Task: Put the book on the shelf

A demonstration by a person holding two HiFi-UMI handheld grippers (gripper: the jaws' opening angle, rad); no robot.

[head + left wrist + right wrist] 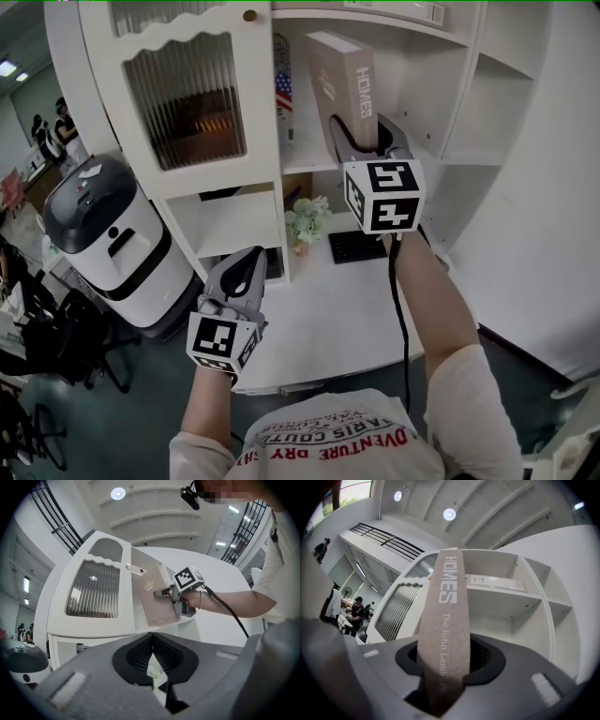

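Now: book raised to the shelf opening.
The brown book (342, 80) is clamped upright, by its lower end, between the jaws of the right gripper (367, 133). It is held in front of an open compartment of the white shelf (309, 167), near a flag-patterned book (283, 92). The left gripper (246, 272) is held lower, over the desk (328, 314), its jaws closed together on nothing.

Head view: steeply down onto shelf unit (473, 103) (108, 626) (506, 601). Both gripper views: low, facing up; all share it.
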